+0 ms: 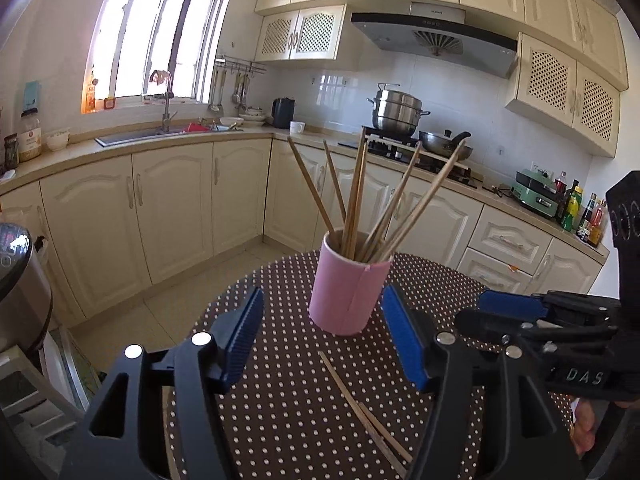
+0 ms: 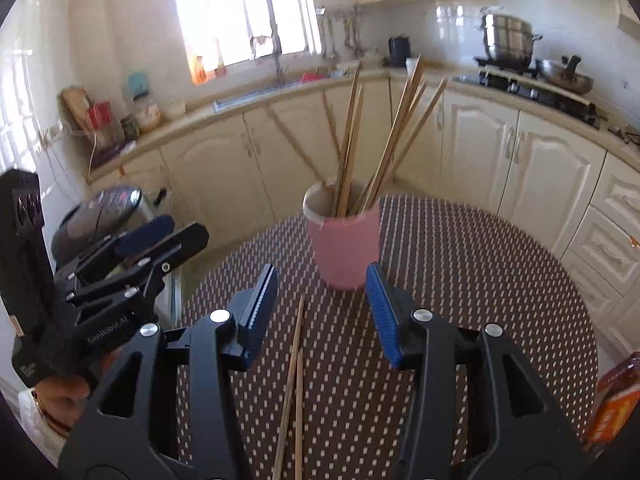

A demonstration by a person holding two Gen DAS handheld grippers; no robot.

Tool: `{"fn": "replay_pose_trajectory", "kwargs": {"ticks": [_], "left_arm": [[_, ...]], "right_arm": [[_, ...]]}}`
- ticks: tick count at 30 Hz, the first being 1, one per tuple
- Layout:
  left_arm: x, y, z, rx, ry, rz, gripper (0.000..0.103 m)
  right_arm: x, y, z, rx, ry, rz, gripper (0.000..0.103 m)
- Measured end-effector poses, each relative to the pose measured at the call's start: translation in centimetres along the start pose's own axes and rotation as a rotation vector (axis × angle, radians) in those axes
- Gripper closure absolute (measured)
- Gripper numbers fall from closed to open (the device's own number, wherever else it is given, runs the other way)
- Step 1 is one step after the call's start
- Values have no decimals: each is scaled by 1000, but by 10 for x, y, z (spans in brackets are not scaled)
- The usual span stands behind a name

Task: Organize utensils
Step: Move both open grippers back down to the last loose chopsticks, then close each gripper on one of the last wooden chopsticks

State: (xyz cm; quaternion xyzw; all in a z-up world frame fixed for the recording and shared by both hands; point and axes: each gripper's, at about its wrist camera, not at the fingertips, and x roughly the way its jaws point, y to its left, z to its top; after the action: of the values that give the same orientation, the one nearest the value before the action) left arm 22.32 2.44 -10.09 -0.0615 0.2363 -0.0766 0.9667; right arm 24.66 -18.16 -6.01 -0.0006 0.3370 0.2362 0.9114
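Dotted tabletop (image 2: pixel 460 280) is holding two loose chopsticks (image 2: pixel 295 368); right gripper (image 2: pixel 322 312), jaws parted and empty, should be straddling one squarely, left gripper (image 1: pixel 324 336) waiting wide

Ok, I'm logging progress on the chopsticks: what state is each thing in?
pink cup: upright, holding several chopsticks
loose chopsticks: two, lying flat on the table
left gripper: open, empty
right gripper: open, empty
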Motion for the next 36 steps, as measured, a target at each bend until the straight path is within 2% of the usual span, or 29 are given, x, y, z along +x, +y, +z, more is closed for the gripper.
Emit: {"fn": "replay_pose_trajectory", "kwargs": {"ticks": [5,15,17,22,28,32,36], "left_arm": [[3,-4,-29,0,81,7,42],[10,-4,-66,9,221,38,42],[11,-3,-70,8,239,45,42],[18,0,-78,4,287,61,42],[27,-4,-80,8,332,71,42],[33,-6,-80,16,357,76,42],[38,-10,-80,19,380,72,42]], "right_arm": [[24,12,-33,-55,170,-3,57],[63,20,-82,-99,406,-19,57],[69,20,-89,-103,436,-24,67],[77,21,-96,-101,456,-29,69],[88,37,-93,-165,472,-71,73],[93,47,-91,-191,477,-67,81],[94,43,-90,-192,478,-65,94]]}}
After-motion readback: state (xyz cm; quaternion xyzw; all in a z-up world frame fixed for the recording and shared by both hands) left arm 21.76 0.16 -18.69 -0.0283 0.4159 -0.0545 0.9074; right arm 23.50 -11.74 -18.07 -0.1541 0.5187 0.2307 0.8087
